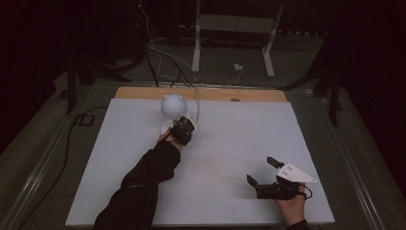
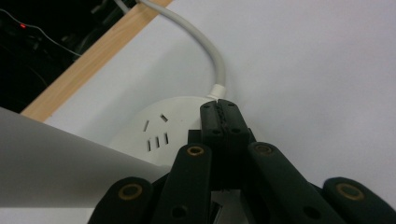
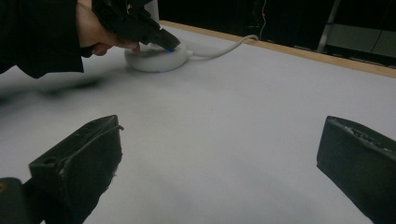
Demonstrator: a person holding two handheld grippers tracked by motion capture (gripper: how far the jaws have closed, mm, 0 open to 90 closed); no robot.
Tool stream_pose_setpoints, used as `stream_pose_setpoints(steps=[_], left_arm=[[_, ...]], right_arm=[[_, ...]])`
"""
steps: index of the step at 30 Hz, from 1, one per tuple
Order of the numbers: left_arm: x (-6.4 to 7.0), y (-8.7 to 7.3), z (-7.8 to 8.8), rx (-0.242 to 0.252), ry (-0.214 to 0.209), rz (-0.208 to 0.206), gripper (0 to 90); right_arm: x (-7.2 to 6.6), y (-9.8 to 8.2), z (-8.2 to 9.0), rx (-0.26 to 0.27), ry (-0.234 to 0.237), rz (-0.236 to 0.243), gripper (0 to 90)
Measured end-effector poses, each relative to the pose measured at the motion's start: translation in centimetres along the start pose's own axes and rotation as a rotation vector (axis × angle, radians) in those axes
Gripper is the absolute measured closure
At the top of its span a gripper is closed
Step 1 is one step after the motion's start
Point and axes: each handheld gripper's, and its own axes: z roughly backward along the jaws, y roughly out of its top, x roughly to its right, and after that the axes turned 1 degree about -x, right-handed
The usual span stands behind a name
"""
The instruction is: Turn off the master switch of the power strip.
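Observation:
A round white power socket [image 2: 156,128] lies near the table's far edge, and its white cable [image 2: 205,51] runs off toward the wooden rim. My left gripper [image 2: 223,112] is shut with nothing between its jaws, and its tips rest on the socket's top beside the cable entry. In the right gripper view a small blue light glows where those tips meet the socket [image 3: 156,59]. From above, the left gripper [image 1: 184,129] sits just right of the socket [image 1: 166,127]. My right gripper [image 1: 262,172] [image 3: 219,158] stands wide open and empty over the near right of the table.
A white ball-shaped object [image 1: 173,106] stands right behind the socket. The white board [image 1: 239,139] covers the table, with a wooden strip [image 1: 143,92] along its far edge. On the dark floor beyond are cables and a white frame [image 1: 230,28].

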Motion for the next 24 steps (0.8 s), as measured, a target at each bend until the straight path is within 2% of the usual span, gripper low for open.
stream_pose_setpoints(steps=[3,8,10,13,16,17,20,24], left_arm=[[0.07,-0.03,0.0,0.002,0.005,0.001,90.0],[0.29,0.02,-0.01,0.002,0.021,-0.027,90.0],[0.26,-0.05,0.01,0.005,0.018,-0.01,90.0],[0.41,0.06,0.02,0.0,0.033,-0.029,90.0],[0.24,0.0,-0.01,0.008,0.021,-0.003,90.0],[0.2,-0.04,0.1,0.03,0.03,0.008,90.0],[0.11,0.12,0.31,0.034,-0.005,0.025,90.0],[0.7,0.19,0.91,0.07,0.014,0.02,90.0]], right_arm=[[-0.04,0.02,0.03,0.002,-0.001,0.0,0.0],[-0.04,0.02,0.01,0.001,-0.001,0.0,0.0],[0.0,0.01,0.03,0.002,-0.001,-0.001,0.0],[0.05,0.02,0.06,0.002,-0.001,-0.002,0.0],[0.08,0.03,0.12,0.004,-0.002,-0.002,0.0],[0.09,0.04,0.14,0.004,-0.003,-0.002,0.0],[0.15,0.03,0.15,0.007,-0.004,-0.005,0.0],[0.16,0.02,0.15,0.007,-0.007,-0.005,0.0]])
